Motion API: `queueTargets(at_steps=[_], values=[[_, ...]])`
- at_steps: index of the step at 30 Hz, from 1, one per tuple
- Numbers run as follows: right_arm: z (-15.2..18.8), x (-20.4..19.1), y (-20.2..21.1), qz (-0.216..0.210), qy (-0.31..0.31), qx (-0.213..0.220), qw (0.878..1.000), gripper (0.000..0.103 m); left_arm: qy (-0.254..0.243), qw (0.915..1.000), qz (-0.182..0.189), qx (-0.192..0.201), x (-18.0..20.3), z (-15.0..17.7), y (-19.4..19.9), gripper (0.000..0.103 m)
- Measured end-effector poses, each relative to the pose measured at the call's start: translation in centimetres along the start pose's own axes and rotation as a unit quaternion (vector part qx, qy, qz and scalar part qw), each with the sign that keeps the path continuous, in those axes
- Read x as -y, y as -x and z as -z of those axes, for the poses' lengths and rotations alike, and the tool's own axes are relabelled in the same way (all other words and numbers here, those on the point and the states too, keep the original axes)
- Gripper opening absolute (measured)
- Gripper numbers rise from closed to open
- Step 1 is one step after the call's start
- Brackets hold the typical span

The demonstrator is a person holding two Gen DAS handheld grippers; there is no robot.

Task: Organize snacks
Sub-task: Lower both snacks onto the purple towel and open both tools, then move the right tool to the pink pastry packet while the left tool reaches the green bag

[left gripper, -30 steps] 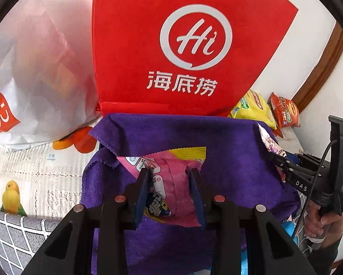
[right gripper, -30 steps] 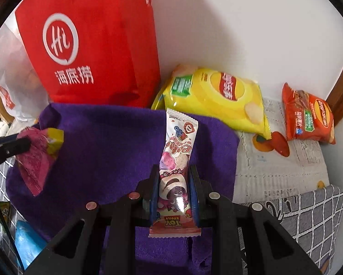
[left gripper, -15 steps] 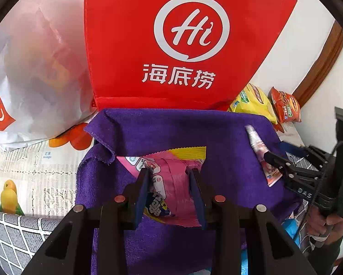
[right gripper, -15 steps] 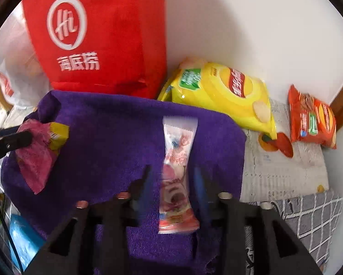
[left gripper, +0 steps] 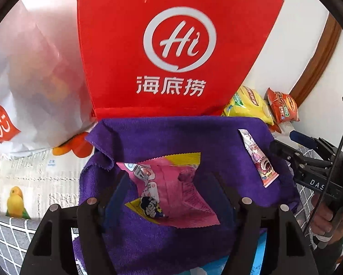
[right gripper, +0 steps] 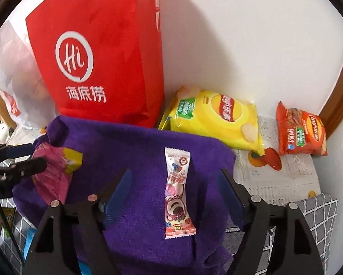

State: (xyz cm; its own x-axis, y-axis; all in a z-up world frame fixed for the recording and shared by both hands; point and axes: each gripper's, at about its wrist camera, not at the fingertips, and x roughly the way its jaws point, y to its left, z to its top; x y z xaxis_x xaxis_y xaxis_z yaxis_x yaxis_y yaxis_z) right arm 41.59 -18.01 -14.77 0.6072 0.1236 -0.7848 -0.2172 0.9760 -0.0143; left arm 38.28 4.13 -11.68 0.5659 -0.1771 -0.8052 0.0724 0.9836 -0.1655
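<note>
On the purple towel (left gripper: 176, 135) lie both snacks I am sorting — the pink packet (left gripper: 171, 190) towards its left side and the long pink-and-white candy bar (right gripper: 177, 190) towards its right. My left gripper (left gripper: 169, 197) is spread wide, its blue pads either side of the pink packet with clear gaps, so it has hold of nothing. My right gripper (right gripper: 175, 197) is just as wide open; the candy bar lies flat between its fingers, touching neither. From the left camera I see the right gripper (left gripper: 283, 158) just beside the candy bar's (left gripper: 258, 158) lower end, my hand (left gripper: 325, 220) on its handle. Behind the towel stands a red bag (left gripper: 171, 52) with a white Hi logo, a white plastic bag (left gripper: 29, 78) to its left. Against the wall to the right lie a yellow chip bag (right gripper: 217, 116) and, apart from it, an orange chip bag (right gripper: 302, 133) — both on a printed cloth (right gripper: 274, 176)
</note>
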Motion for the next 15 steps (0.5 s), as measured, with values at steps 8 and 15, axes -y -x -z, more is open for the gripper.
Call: queueTargets(at_steps=[8,15], values=[[-0.2,1.0,2.6,0.028,-0.029,0.028,0.999,0.078,0.004,0.9995,0.009,0.029,0.6,-0.2,2.2,0.070],[0.3,1.9,6.6,0.060,-0.042,0.038,0.997,0.078,0.003,0.9980,0.013,0.062,1.1,-0.4,5.2,0.070]])
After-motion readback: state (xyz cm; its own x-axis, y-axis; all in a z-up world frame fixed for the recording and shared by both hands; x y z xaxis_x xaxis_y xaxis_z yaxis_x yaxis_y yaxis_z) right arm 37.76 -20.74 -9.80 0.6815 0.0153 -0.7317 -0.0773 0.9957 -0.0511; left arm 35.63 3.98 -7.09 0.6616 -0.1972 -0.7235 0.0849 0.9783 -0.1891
